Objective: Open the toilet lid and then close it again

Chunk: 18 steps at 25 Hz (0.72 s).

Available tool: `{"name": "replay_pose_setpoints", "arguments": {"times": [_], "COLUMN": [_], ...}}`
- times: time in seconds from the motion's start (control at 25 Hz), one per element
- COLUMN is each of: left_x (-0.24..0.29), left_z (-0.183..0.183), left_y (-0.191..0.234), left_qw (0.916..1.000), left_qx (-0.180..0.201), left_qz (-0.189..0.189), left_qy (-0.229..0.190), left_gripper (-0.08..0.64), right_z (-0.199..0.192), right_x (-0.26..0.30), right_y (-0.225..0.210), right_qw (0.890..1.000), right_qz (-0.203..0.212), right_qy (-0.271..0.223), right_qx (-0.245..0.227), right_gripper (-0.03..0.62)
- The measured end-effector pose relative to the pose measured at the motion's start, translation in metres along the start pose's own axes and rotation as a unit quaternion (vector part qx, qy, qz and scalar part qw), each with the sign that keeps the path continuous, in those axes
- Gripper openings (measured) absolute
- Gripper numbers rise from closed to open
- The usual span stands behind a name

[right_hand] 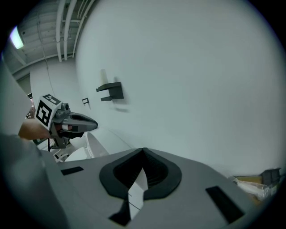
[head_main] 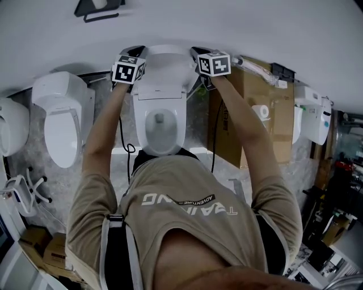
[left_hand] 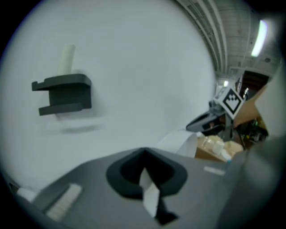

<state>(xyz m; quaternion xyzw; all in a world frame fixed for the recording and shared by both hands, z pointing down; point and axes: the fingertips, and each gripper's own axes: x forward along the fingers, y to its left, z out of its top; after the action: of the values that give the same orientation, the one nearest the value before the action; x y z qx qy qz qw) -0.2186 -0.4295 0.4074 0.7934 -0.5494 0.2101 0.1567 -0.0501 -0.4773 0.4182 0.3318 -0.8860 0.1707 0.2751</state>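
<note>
The white toilet point(head_main: 160, 127) stands against the wall in the head view, its bowl showing. Its lid point(head_main: 164, 67) is raised, near upright by the wall. My left gripper point(head_main: 138, 52) is at the lid's upper left corner and my right gripper point(head_main: 196, 52) is at its upper right corner. In the left gripper view the jaws point(left_hand: 143, 150) meet at their tips, with the lid's white edge point(left_hand: 185, 139) off to the right, not between them. The right gripper's jaws point(right_hand: 143, 150) are shut too, the lid point(right_hand: 105, 142) to their left.
A second toilet point(head_main: 62, 122) stands to the left, and a cardboard box point(head_main: 255, 113) and a white appliance point(head_main: 309, 116) to the right. A black bracket point(head_main: 99, 7) hangs on the wall above. A cable point(head_main: 127, 153) trails on the floor.
</note>
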Motion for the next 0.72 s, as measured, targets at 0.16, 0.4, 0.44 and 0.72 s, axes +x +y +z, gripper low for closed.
{"name": "replay_pose_setpoints", "arguments": {"times": [0.16,0.4,0.44,0.72], "left_x": [0.012,0.018,0.018,0.021], "left_z": [0.004,0.007,0.007,0.008], "left_y": [0.011,0.019,0.019,0.021], "left_qw": [1.0000,0.9999,0.9999,0.9998], "left_qx": [-0.003,-0.014,-0.012,-0.018], "left_qz": [0.002,0.006,0.006,0.001], "left_qy": [0.005,0.001,0.002,0.003], "left_gripper": [0.002,0.002,0.002,0.002], "right_z": [0.007,0.009,0.009,0.028], "right_x": [0.011,0.019,0.019,0.030], "right_y": [-0.006,-0.012,-0.012,-0.010], "right_qw": [1.000,0.999,0.998,0.997], "right_qz": [0.001,0.003,0.004,0.006], "right_qy": [0.010,0.033,0.039,0.028], "right_qx": [-0.010,-0.037,-0.048,-0.066], "right_gripper": [0.013,0.014,0.014,0.014]}}
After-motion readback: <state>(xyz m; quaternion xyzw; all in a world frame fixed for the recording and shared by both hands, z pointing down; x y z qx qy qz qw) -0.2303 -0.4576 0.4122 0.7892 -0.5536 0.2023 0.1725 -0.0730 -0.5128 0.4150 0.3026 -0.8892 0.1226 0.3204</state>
